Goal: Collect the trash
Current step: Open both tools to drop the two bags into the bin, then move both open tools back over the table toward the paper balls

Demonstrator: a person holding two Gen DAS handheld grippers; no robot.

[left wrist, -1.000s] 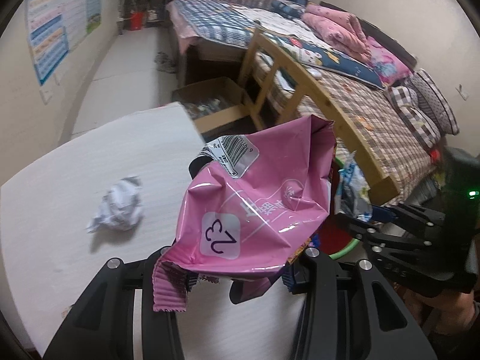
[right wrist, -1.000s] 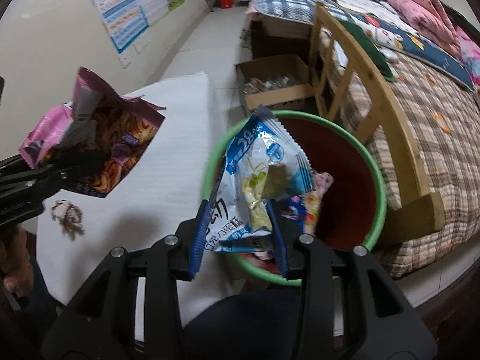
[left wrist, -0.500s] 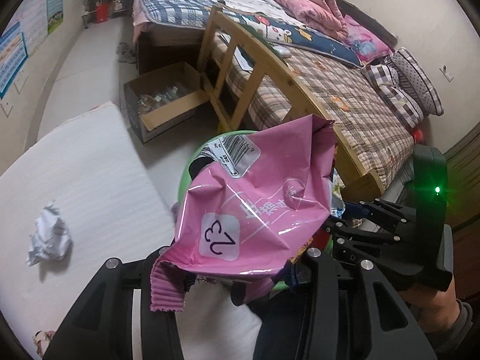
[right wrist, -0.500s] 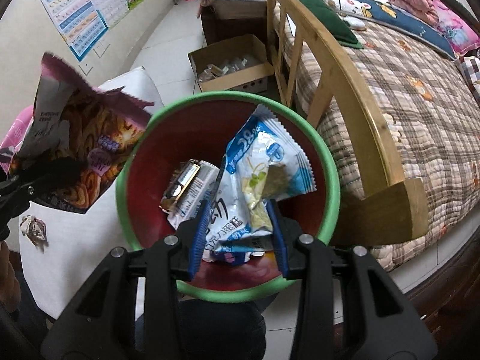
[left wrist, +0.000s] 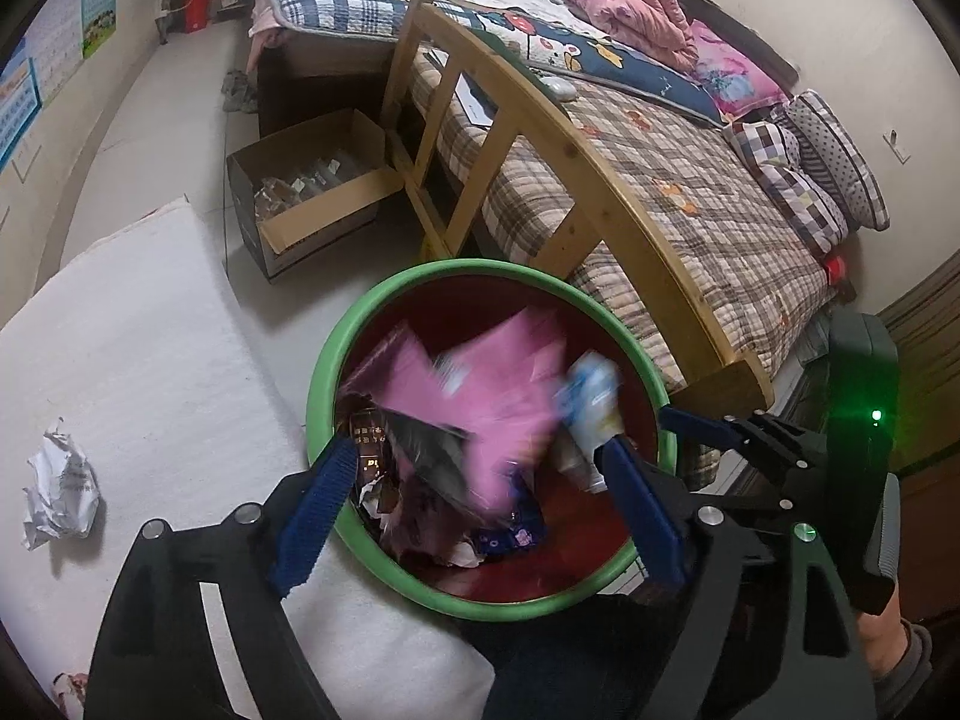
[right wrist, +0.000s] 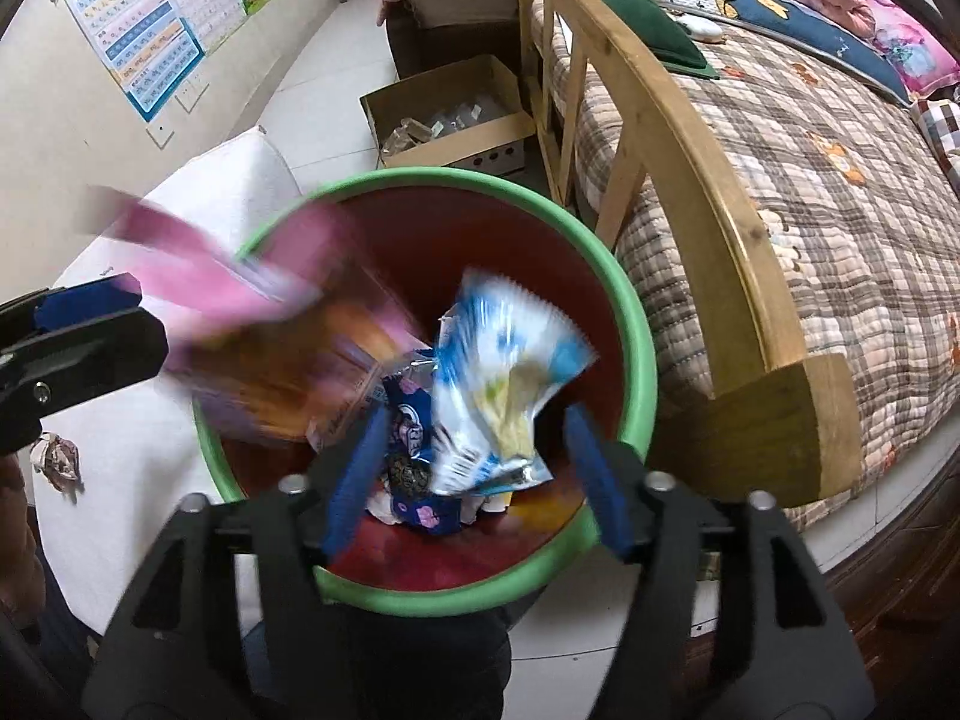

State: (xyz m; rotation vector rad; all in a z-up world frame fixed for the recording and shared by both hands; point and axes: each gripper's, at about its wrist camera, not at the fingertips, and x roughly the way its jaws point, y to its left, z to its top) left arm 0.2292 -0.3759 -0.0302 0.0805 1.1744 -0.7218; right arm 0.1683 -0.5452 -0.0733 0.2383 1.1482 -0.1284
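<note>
A red bin with a green rim (left wrist: 336, 354) (right wrist: 642, 360) stands below both grippers. My left gripper (left wrist: 474, 504) is open over it; the pink snack bag (left wrist: 486, 396) (right wrist: 240, 294) is blurred, falling into the bin. My right gripper (right wrist: 474, 468) is open over the bin; the blue and white wrapper (right wrist: 510, 378) (left wrist: 591, 396) drops between its fingers. Other wrappers (right wrist: 414, 450) lie at the bin's bottom. A crumpled white paper (left wrist: 60, 492) lies on the white table (left wrist: 138, 372). In the right wrist view the left gripper shows at the left edge (right wrist: 72, 348).
A small crumpled wrapper (right wrist: 57, 459) lies on the table near its front. A wooden bed frame (left wrist: 570, 162) stands right of the bin. An open cardboard box (left wrist: 312, 186) sits on the floor beyond it. Posters (right wrist: 162, 18) hang on the left wall.
Both grippers opened over the bin. The pink bag left my left gripper and the blue and white wrapper left my right gripper; both are falling into the bin.
</note>
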